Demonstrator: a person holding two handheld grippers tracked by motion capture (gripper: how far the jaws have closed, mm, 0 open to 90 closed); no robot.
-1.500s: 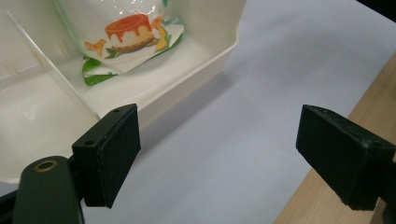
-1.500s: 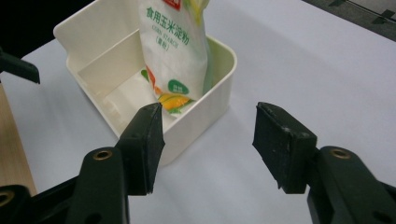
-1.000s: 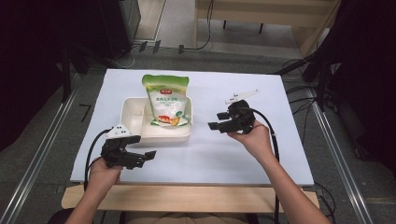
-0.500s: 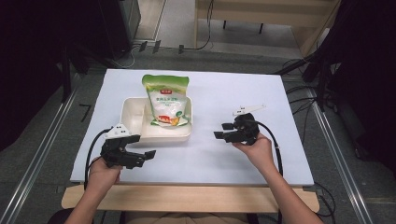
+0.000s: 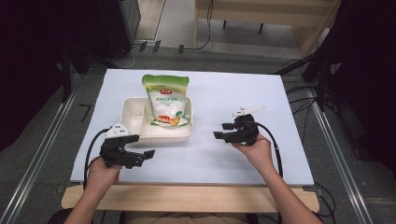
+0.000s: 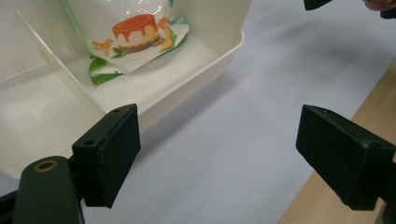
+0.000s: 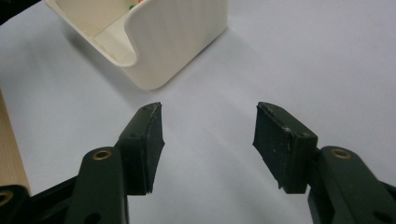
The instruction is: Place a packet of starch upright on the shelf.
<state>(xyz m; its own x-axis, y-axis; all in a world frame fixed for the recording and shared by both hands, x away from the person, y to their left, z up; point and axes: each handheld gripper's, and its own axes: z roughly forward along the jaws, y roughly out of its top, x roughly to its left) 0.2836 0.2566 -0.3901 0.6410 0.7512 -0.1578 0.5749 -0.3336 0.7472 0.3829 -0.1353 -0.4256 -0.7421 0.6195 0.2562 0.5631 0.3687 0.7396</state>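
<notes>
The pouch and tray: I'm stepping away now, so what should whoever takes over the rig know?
Left gripper: jaws open, empty, near the tray's front left corner.
Right gripper: jaws open, empty, low over the table right of the tray.
Pouch: leaning in the right compartment of the white tray, top over the far rim.
Done: pouch sits in the tray, released.
Left: nothing in hand; perhaps seat the pouch flat.

Both grippers are black: the left gripper [image 5: 142,156] carries a white plate on top, the right gripper [image 5: 223,130] a thin white bar. Black cables trail from each. Jaw pads are ribbed, arms have brass-ringed holes. Forearms are bare.
</notes>
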